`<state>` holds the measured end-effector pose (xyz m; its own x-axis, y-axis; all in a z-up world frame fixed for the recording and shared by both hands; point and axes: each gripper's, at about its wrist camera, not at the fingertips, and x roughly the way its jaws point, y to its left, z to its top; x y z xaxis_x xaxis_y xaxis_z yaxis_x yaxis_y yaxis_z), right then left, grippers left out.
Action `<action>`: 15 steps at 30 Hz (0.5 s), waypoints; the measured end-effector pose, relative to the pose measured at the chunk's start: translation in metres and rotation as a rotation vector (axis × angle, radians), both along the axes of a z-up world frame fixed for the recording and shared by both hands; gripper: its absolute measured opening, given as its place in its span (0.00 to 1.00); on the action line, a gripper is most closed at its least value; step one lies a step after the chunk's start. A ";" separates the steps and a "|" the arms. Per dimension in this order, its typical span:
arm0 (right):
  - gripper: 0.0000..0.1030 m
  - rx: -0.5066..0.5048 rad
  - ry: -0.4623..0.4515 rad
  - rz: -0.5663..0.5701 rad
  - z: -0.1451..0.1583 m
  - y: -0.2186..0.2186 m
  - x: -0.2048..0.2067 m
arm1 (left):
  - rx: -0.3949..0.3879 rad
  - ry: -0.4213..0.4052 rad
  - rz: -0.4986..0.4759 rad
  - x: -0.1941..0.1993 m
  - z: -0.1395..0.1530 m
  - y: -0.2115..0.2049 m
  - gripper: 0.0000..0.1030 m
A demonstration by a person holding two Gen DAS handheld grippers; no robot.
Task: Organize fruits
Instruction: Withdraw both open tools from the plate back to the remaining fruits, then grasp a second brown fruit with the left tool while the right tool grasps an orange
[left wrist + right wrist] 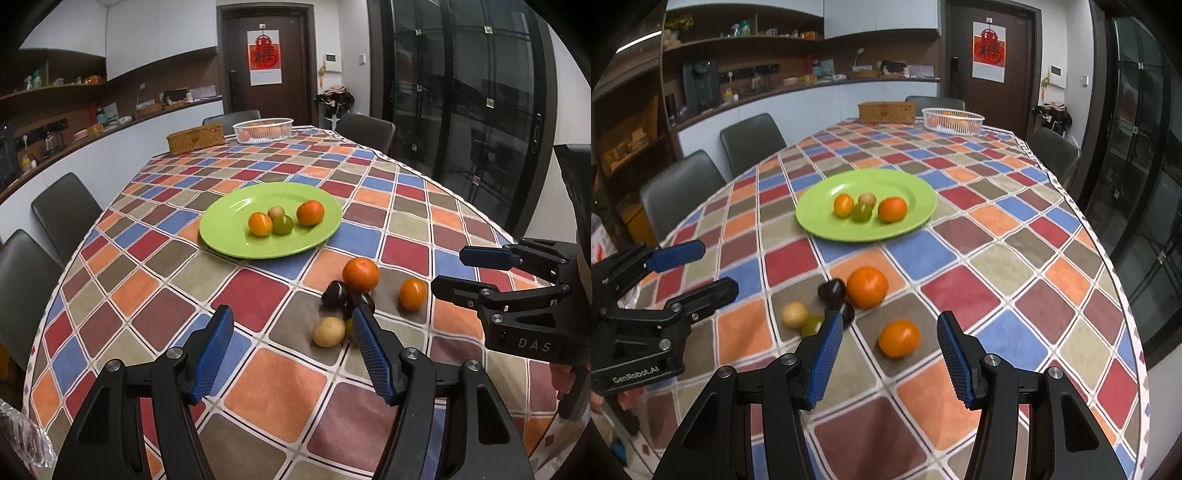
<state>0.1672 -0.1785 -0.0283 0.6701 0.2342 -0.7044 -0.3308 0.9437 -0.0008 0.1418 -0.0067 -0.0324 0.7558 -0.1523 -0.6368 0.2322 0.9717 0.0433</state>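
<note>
A green plate (pixel 229 236) (pixel 916 192) holds two small oranges, a green fruit (pixel 283 224) and a pale one. In front of it on the tablecloth lie a large orange (pixel 361 274) (pixel 867 287), a small orange (pixel 413 293) (pixel 899 338), two dark plums (pixel 334 293) (pixel 832 290), a tan fruit (pixel 328 331) (pixel 795 314) and a green fruit (pixel 811 325). My left gripper (pixel 293 325) is open and empty, left of the loose fruit. My right gripper (pixel 890 328) is open and empty, its fingers on either side of the small orange, short of it.
A white basket (pixel 263 130) (pixel 952 119) with oranges and a wicker box (pixel 195 138) (pixel 886 110) stand at the table's far end. Chairs line the left side. The table edge curves down the right side in the right wrist view.
</note>
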 end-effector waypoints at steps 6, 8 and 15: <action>0.53 -0.020 0.022 0.001 -0.010 0.001 -0.002 | 0.043 0.000 -0.053 0.000 -0.012 -0.004 0.64; 0.53 -0.027 0.029 0.002 -0.013 0.002 0.000 | 0.049 0.010 -0.067 0.002 -0.016 -0.004 0.64; 0.53 -0.031 0.069 -0.002 -0.026 0.003 0.007 | 0.081 0.043 -0.110 0.011 -0.032 -0.007 0.64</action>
